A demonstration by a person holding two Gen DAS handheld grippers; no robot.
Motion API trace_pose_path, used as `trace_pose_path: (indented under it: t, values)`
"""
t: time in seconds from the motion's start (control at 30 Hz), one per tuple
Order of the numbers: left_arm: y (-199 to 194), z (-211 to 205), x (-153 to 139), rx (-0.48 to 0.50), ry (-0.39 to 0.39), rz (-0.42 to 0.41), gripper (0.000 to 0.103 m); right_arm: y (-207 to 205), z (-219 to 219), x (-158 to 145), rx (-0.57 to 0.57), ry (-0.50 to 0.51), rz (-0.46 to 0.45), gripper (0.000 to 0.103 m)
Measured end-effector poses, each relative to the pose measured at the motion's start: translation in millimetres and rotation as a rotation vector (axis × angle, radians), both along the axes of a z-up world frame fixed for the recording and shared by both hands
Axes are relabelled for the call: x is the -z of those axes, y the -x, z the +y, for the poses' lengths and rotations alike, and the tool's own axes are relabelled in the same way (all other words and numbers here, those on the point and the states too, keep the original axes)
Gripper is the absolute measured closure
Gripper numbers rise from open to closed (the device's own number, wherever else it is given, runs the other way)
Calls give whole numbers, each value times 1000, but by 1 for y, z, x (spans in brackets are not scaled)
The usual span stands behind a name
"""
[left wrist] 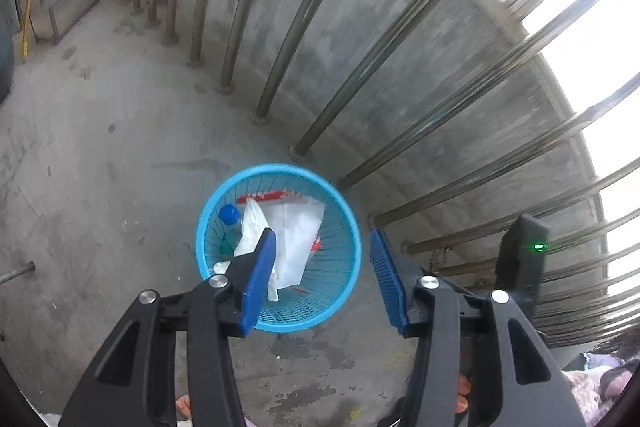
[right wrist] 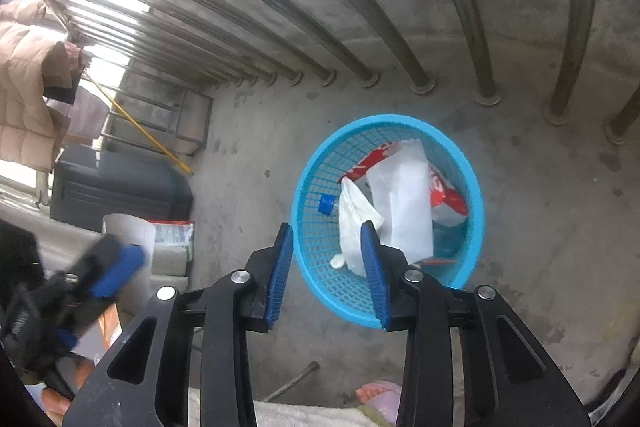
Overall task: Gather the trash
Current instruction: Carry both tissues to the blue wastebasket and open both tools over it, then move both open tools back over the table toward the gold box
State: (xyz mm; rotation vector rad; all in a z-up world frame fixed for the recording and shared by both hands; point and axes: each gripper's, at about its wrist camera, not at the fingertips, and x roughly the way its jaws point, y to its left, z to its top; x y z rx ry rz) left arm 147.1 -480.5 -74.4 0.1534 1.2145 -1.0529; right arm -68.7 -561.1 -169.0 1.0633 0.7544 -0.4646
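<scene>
While both grippers were held wide apart and empty, the round blue mesh plastic basket [left wrist: 344,227] was seen at lower centre, between the left gripper [left wrist: 322,279] fingers. White crumpled paper [right wrist: 404,199] lay inside it, just beyond the right gripper [right wrist: 328,275].

Left gripper [left wrist: 322,277], right gripper [right wrist: 327,273]: black angular arms with triangular cut-outs, silver round pivot screws, ribbed blue pads [left wrist: 260,281]. Bare toes [right wrist: 366,394] show below.
</scene>
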Motion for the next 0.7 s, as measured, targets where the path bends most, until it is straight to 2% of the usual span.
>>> trace_pose_path:
  t: [0.17, 0.3, 0.47, 0.63, 0.7]
  values:
    - [9, 53, -60, -54, 97, -112, 55, 1, 23, -25, -33, 67, 20, 52]
    - [15, 118, -103, -126, 157, -191, 52, -4, 48, -44, -94, 104, 28, 44]
    - [25, 207, -133, -212, 165, -285, 46, -21, 86, -73, -190, 128, -15, 39]
    - [34, 301, -145, -316, 162, -358, 43, -53, 141, -107, -354, 174, -75, 34]
    - [37, 344, -149, -386, 167, -376, 42, -64, 163, -117, -417, 183, -98, 33]
